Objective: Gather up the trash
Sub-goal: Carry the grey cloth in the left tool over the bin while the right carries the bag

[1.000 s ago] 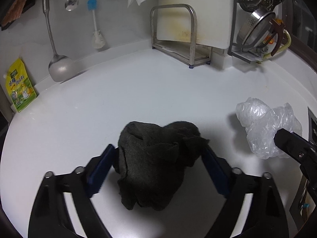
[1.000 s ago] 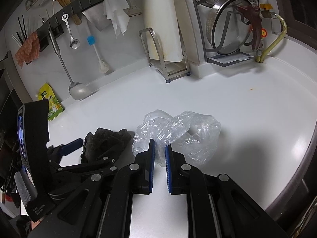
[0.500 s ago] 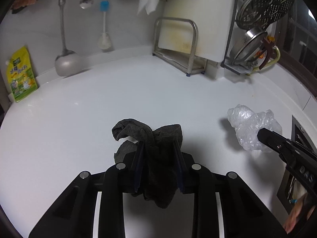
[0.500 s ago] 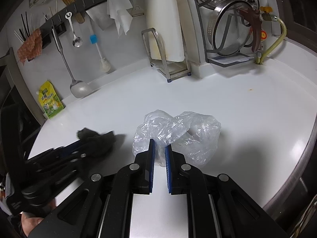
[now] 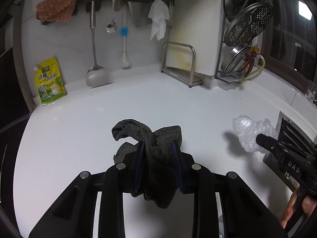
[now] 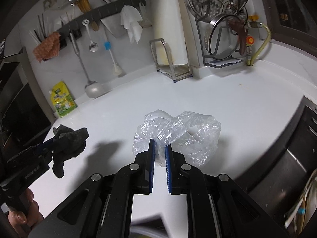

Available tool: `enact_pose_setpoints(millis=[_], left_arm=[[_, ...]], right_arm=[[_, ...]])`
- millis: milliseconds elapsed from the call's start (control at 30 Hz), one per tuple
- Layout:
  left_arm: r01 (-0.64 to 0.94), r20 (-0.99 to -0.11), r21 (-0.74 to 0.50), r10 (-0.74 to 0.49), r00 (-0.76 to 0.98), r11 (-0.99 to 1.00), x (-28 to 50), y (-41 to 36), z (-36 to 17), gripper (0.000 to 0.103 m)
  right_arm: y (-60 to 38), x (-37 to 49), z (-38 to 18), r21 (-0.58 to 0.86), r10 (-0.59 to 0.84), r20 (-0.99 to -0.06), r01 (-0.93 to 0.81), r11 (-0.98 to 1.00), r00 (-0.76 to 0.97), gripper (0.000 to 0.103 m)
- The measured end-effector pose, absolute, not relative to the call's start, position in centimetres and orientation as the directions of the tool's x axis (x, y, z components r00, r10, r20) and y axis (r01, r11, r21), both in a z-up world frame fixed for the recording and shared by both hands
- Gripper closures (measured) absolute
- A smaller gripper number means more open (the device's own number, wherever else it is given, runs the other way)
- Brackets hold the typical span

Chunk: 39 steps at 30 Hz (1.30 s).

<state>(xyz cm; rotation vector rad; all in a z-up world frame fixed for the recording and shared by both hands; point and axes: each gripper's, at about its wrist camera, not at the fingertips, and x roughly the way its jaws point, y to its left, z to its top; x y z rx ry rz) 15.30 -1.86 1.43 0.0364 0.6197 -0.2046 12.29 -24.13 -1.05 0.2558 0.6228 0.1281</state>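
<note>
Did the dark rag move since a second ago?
Yes. The dark rag was lying on the counter by the plastic bag; now the left gripper holds it, lifted off and further left.

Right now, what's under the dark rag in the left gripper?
Only bare white counter and a shadow show beneath the dark rag hanging from the left gripper. Anything inside its folds is hidden.

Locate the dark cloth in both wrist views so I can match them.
Left wrist: dark cloth at lower centre, clamped in the left gripper.
Right wrist: at the left edge, hanging above the counter.
Shared landmark: yellow pouch against the back wall.
</note>
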Motion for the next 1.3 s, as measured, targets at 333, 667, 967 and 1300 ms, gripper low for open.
enact_pose_setpoints(millis=[333,667,967,1300], left_arm=[[0.235,-0.562,-0.021,-0.206,0.801,0.972,8.2,-0.3,1.7,0.076],[0.276,-0.562,-0.02,-0.239,0.792,0.961,1.8,0.3,0.3,0.075],[0.301,-0.565,-0.053,-0.277,0.777,0.952,-1.3,0.1,-0.6,0.076],[0.312,-0.589,-0.069,-0.291,0.754,0.948,-3.7,-0.2,-2.4,0.076]], right_arm=[[-21.2,3.5,-1.4,0.289,0.182,-0.559,-0.015,0.957,0.809,0.093],[-19.8,-3.7,-3.3,0.263,0.145,-0.566,0.011,0.965,0.812,0.093],[-19.4,-7.9,-3.6,0.253,0.137,-0.569,0.014,0.967,0.811,0.093],[-18.6,-10.3,-4.9,0.212,0.123,-0.605,0.01,0.977,0.786,0.093]])
